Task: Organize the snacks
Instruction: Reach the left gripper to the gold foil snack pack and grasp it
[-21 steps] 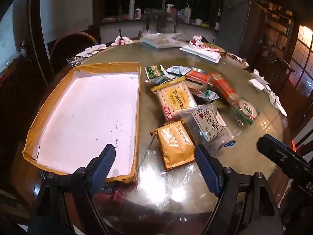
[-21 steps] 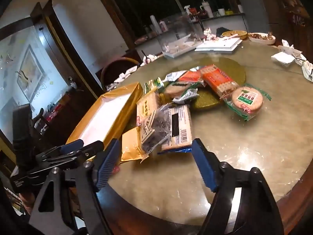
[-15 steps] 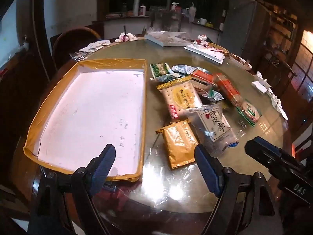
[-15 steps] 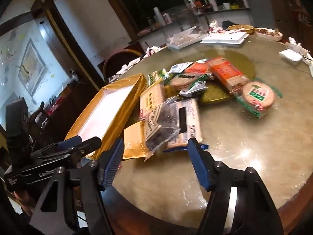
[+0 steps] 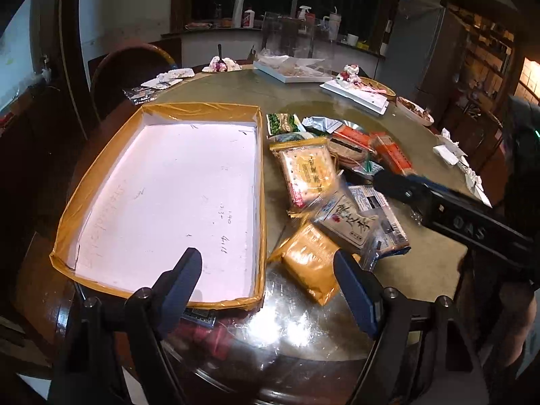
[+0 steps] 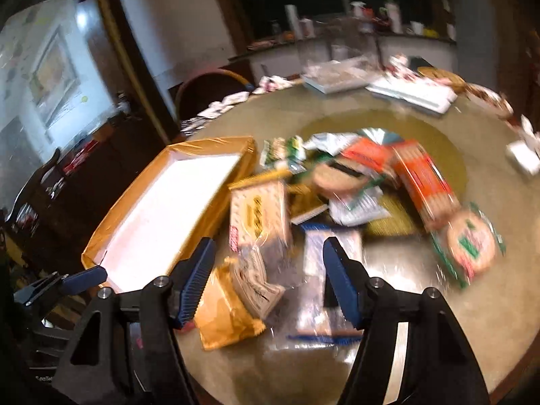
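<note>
Left wrist view: left tongs (image 5: pixel 266 270) apart, holding nothing, over the near edge of the surface (image 5: pixel 422 280). Tray (image 5: pixel 64 233), bare, at 10 o'clock. Snacks heaped at 1 o'clock; orange packet (image 5: pixel 308 261) nearest.

Right wrist view (blurred): right tongs (image 6: pixel 266 266) apart, poised above a clear bag (image 6: pixel 256 280) lying on the orange packet. Advice: close on the bag alone, mid-body, then lift to the tray at 10 o'clock.

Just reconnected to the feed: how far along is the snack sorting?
Nothing done yet: the tray holds no snacks. Both grippers are open and hold nothing; the right gripper is over the orange packet and clear bag. The whole snack pile remains on the table.
</note>
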A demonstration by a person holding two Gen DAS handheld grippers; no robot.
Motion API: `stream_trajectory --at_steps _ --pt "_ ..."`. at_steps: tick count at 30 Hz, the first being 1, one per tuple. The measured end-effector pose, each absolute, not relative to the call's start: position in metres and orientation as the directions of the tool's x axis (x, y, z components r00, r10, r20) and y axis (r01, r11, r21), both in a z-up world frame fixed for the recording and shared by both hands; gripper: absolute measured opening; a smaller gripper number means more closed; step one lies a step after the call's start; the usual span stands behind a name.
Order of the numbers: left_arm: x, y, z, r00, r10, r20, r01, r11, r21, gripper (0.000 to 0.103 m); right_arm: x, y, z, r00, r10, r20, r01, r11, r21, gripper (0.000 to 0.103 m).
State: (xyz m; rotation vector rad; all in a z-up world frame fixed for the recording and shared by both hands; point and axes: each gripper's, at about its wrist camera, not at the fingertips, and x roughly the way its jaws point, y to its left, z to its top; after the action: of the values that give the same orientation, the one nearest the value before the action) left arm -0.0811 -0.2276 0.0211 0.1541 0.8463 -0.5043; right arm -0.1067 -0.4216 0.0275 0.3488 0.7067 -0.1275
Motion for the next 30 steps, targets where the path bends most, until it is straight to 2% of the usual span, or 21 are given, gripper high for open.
stream_trajectory --at_steps 4,6,9,11,14,16,24,26,30 --pt "-0.081 -0.227 0.022 0.556 -0.369 -0.745 0.485 0.872 -0.071 0.08 -0.096 -0.422 0.041 0.8 0.013 -0.6 0.194 0.941 0.279 0.067" --pt "-0.081 -0.229 0.021 0.543 -0.372 -0.753 0.489 0.869 -0.076 0.08 -0.081 -0.416 0.035 0.777 0.041 -0.628 0.156 0.954 0.255 0.067" --pt "-0.083 -0.231 0.021 0.542 -0.375 -0.752 0.495 0.866 -0.075 0.08 -0.064 -0.418 0.002 0.695 0.172 -0.698 0.112 0.933 0.341 0.067" --pt "-0.085 -0.229 0.021 0.543 -0.379 -0.749 0.496 0.865 -0.077 0.08 -0.067 -0.414 -0.015 0.648 0.219 -0.73 0.099 0.925 0.366 0.056" --pt "-0.083 -0.227 0.019 0.52 -0.402 -0.753 0.504 0.857 -0.11 0.08 -0.09 -0.406 -0.023 0.631 0.2 -0.749 0.128 0.926 0.354 0.034" --pt "-0.083 -0.231 0.016 0.503 -0.408 -0.762 0.522 0.846 -0.109 0.08 -0.106 -0.402 -0.025 0.633 0.182 -0.753 0.153 0.923 0.353 0.027" --pt "-0.086 -0.26 0.008 0.431 -0.439 -0.788 0.615 0.782 -0.1 0.08 -0.174 -0.406 -0.029 0.645 0.188 -0.741 0.227 0.878 0.421 0.027" --pt "-0.081 -0.274 0.003 0.398 -0.42 -0.815 0.644 0.761 -0.078 0.068 -0.183 -0.411 -0.025 0.676 0.174 -0.716 0.237 0.869 0.435 0.029" --pt "-0.064 -0.299 -0.015 0.323 -0.348 -0.88 0.662 0.748 -0.052 0.059 -0.188 -0.417 -0.026 0.698 0.168 -0.696 0.253 0.851 0.46 0.038"
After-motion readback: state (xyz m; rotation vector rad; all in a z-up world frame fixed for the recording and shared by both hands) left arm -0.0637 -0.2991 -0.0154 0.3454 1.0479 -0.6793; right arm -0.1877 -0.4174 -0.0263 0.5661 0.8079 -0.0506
